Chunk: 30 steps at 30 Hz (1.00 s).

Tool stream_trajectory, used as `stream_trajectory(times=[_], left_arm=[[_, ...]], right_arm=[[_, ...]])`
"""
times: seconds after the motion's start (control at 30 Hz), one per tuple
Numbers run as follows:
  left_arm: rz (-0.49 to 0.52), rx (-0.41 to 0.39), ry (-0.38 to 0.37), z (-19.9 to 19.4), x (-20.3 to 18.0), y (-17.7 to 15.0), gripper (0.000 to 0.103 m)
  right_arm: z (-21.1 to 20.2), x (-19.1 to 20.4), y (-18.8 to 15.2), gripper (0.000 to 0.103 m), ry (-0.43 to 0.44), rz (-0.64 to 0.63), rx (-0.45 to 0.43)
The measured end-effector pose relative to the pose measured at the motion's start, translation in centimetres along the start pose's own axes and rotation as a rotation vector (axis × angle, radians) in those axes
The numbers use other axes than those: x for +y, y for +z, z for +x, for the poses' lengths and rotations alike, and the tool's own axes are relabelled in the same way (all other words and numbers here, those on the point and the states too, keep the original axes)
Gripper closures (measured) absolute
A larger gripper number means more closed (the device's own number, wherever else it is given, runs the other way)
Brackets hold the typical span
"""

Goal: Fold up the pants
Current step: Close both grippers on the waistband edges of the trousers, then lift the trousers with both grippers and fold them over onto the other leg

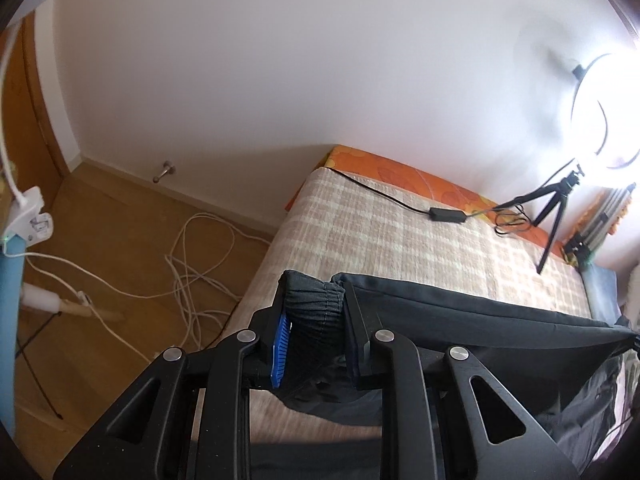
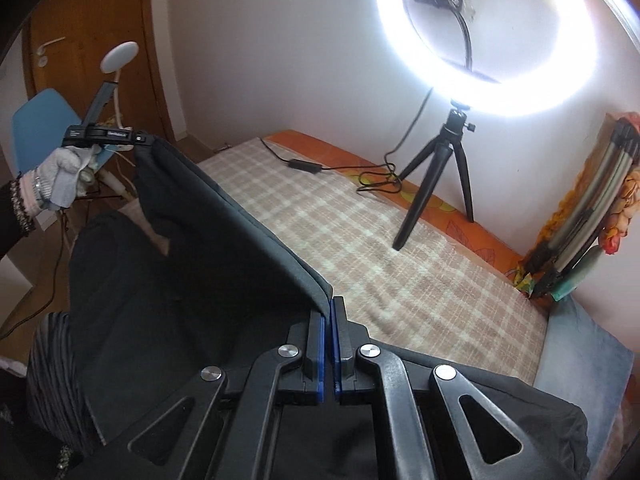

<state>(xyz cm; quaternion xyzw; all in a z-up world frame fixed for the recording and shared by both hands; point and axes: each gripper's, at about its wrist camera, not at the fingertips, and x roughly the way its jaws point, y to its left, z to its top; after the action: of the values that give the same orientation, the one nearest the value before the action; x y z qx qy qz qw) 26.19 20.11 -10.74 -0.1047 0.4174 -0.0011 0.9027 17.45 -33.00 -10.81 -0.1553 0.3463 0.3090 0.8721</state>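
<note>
Blue pads of your right gripper (image 2: 329, 344) sat nearest the lens, clamped flat on a thin edge of the dark pants (image 2: 224, 248), while your left gripper (image 1: 316, 320) was clenched on the ribbed elastic cuff (image 1: 320, 304) at the other end. Between the two claws the top edge of the garment ran as one taut line, lifted above the checked bed cover (image 1: 400, 232), with the rest of the cloth hanging in loose folds below it, near you. That long axis lay across the bed from left to right, cuff end to the left near the floor side, the far end toward the ring light (image 2: 488, 40). To do this step well, you needed to keep both hands level and the edge stretched, so the cloth would settle without creases.
</note>
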Motion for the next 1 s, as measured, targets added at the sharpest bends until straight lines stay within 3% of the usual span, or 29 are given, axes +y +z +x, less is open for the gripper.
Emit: stream_trajectory(times=[0.47,0.73,0.8,0.93,1.0], left_arm=[[0.054,-0.041,-0.091,-5.4,2.5,-10.1,0.081],[0.021,0.068,-0.107,-7.3,3.2,-16.7,0.076],[-0.004,0.102,-0.1,-7.5,3.7,-18.1,0.069],[-0.069,0.136,-0.116,-8.0,4.8,-20.0,0.065],[-0.117,0.138,-0.128,-8.5,5.4,-20.3,0.056]], right_arm=[[-6.1,7.3,-6.2,0.103,0.052,-0.064,0.047],[-6.3,8.8,-11.1,0.103,0.093,-0.034,0.145],[-6.1,8.9,-12.0,0.103,0.096,-0.036,0.164],[-5.5,9.3,-13.4,0.103,0.102,-0.044,0.208],[-5.1,9.6,-14.0,0.103,0.101,-0.054,0.231]])
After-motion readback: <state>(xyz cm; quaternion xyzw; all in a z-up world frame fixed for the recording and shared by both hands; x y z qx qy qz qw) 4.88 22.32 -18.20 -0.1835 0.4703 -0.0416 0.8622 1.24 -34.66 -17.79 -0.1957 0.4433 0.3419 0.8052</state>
